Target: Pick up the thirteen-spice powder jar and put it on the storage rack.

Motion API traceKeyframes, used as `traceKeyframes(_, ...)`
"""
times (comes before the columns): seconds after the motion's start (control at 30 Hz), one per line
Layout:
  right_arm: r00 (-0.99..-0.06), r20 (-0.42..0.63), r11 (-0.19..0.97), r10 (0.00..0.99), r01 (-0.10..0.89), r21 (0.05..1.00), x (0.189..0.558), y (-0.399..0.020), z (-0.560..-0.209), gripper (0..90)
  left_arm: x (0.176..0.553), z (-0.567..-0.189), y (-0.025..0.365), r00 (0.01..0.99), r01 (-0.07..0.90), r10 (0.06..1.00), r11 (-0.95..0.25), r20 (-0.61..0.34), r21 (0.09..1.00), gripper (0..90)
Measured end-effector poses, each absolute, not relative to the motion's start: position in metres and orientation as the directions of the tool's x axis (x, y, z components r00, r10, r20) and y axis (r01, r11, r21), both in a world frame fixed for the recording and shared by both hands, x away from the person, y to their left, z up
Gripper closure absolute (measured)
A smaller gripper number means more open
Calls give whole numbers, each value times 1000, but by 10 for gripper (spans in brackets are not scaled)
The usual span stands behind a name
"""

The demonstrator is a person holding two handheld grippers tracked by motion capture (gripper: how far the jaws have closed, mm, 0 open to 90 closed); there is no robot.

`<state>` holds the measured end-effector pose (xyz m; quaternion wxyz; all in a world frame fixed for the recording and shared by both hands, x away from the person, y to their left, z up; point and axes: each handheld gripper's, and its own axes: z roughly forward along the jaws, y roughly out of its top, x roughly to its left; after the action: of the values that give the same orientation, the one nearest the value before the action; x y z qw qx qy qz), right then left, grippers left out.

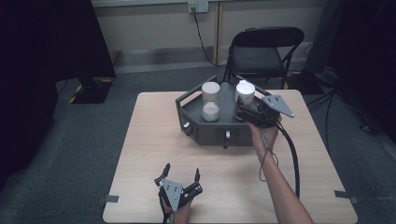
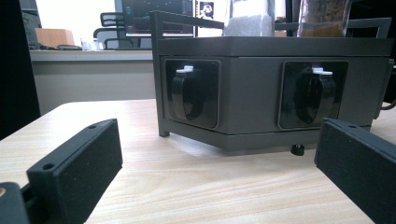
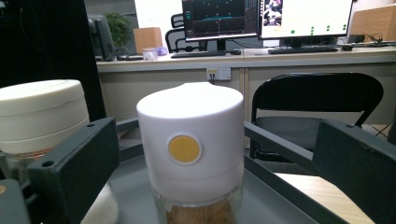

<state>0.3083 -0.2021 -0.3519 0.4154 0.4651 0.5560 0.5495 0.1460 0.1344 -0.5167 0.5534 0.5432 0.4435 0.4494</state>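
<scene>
Currently, our entries:
Right tool [image 3: 210, 186]: jaws spread, 1 each side of upright white-capped jar [image 3: 191, 144], straight ahead.
Left tool [image 1: 180, 179]: jaws spread, idle on tabletop [image 1: 140, 140], well apart.

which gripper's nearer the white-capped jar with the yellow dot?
Right. The right gripper sits at the jar on the grey rack, jaws open on either side of it, not closed. The left gripper is open, low on the table's near edge, well short of the rack.
</scene>
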Motion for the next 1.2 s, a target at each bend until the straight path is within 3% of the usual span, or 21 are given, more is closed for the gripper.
traceKeyframes(1.2,-193,-7,9,981,10,1000,223,-227,-394,0,146,-517,134,201,-17,980,10,-6,1000,2)
